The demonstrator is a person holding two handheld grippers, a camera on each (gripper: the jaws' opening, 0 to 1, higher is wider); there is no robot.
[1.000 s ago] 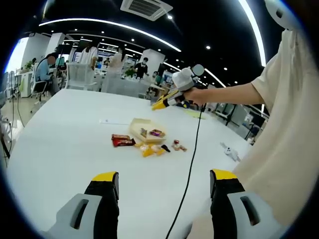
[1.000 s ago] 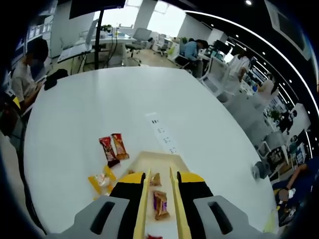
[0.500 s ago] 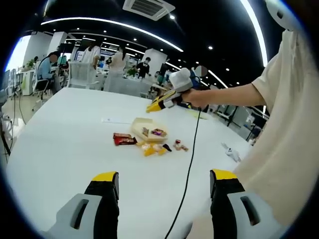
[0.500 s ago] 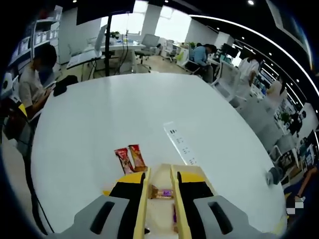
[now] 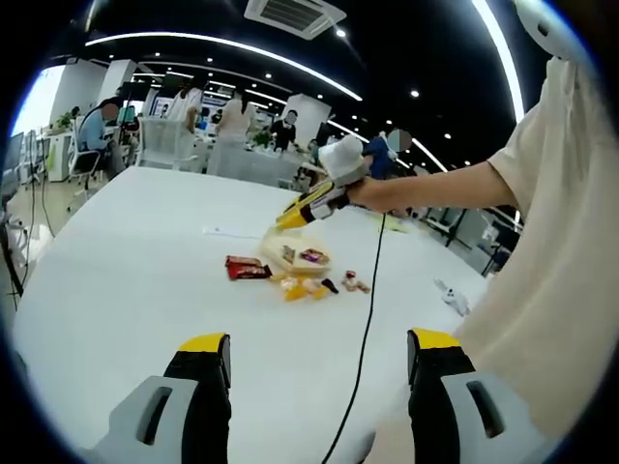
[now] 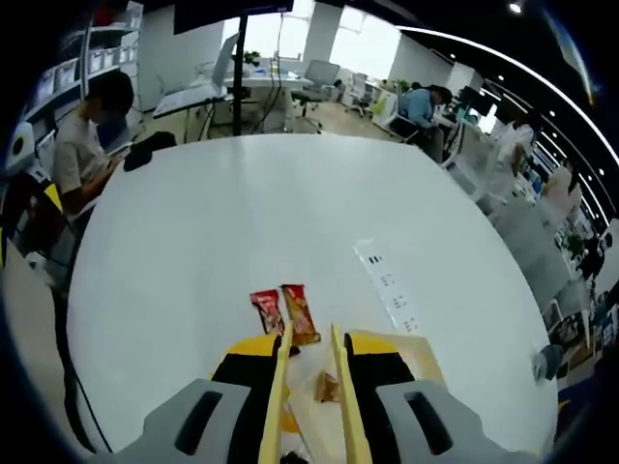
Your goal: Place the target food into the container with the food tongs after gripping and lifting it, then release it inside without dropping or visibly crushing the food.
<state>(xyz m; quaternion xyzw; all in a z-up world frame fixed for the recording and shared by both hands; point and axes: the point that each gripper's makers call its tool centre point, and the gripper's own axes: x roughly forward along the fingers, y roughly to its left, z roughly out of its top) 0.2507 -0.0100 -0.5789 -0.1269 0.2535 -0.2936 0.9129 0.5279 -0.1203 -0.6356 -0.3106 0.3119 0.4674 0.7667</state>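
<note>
The white worktop [image 5: 116, 280] carries a small cluster of snacks near its middle. In the left gripper view, a pale shallow container [image 5: 295, 255] sits there with a couple of wrapped sweets inside, a dark red wrapped bar [image 5: 248, 270] lies just beside it, and yellow wrapped pieces [image 5: 300, 289] lie in front of it, with a few smaller bits off to the side. The left claw [image 5: 319, 362] is held low and well back from all this, its yellow-tipped jaws spread wide with nothing between them.

The person's outstretched hand carries the right claw [image 5: 290, 215], which points down at the container, the yellow food tongs [image 5: 302, 208] clamped in it with their tips just above the container's rim. A black cable [image 5: 368, 319] hangs from that gripper across the worktop.

In the right gripper view the right claw [image 6: 308, 362] grips the food tongs [image 6: 280, 387], whose two yellow blades run forward narrowly parted. Between them lies a wrapped sweet [image 6: 326, 389] in the container [image 6: 421, 350]; whether the blades touch it I cannot tell. Two red bars [image 6: 286, 311] lie just beyond the tips.
</note>
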